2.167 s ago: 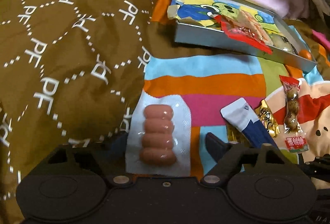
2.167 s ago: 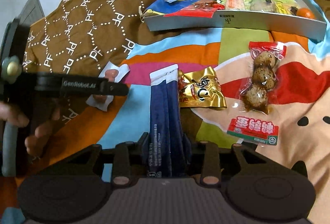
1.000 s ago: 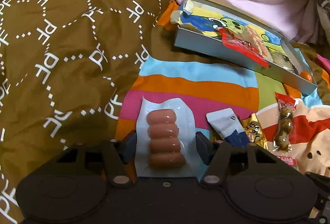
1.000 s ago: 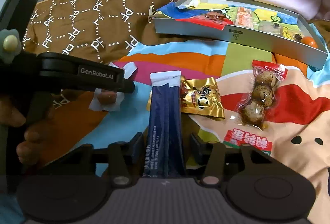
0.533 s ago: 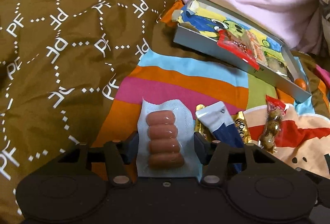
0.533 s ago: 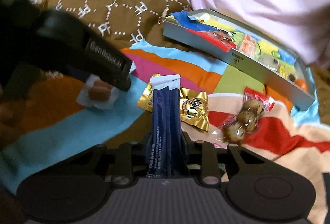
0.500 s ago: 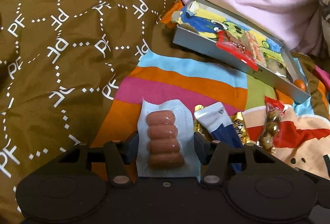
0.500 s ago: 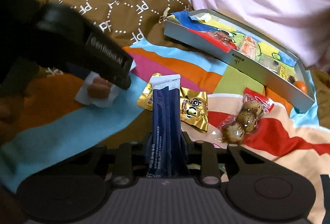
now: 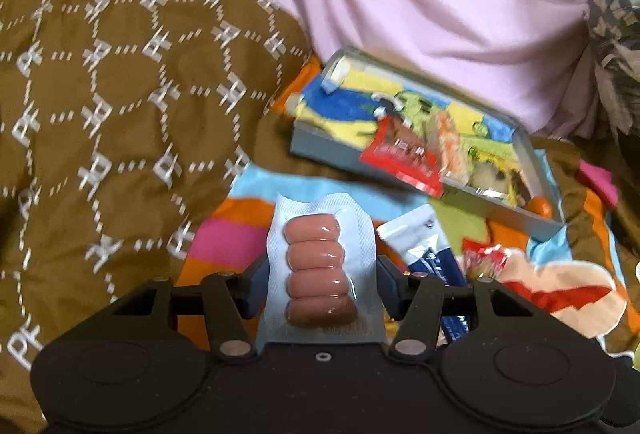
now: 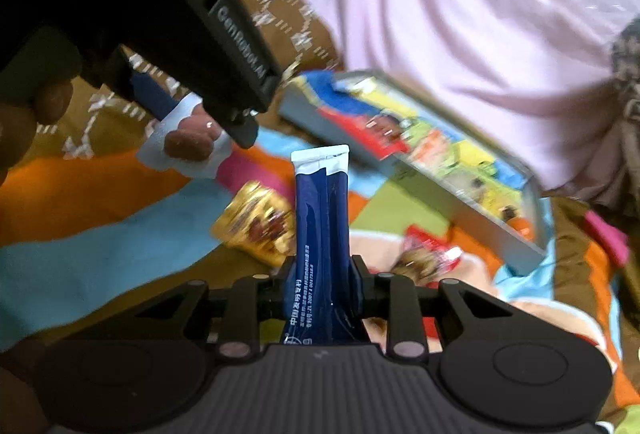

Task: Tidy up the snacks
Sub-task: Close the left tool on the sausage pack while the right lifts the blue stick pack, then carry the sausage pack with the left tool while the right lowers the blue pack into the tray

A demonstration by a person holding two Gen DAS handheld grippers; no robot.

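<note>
The left gripper point(image 9: 320, 288) is clamped on a sealed sausage pack point(image 9: 320, 266), its fingers pressing the white film edges on both sides, with the pack standing up off the striped blanket point(image 9: 240, 234). The right gripper point(image 10: 322, 286) is clenched on a dark blue sachet point(image 10: 322, 234), which rises upright between the fingers with its white end on top. Both snacks look lifted clear of the bedding.

The grey tray point(image 9: 332, 150) lies at the far right, tilted on the soft covers and already holding a red packet point(image 9: 400, 158) and other wrappers. Still lying on the blanket near the right gripper are a gold foil packet point(image 10: 256, 226) and a red-ended bag of brown balls point(image 10: 428, 260) (this one is badly blurred).

The likely next step is carrying both items over to the tray. The risks I see: the sausage pack is held by thin film, so it could slip or swing as it travels. The two grippers are close together, so they may knock each other on the way. The tray rests unevenly on the soft bedding, and a hard drop at its near rim could tip it or bounce things out.
</note>
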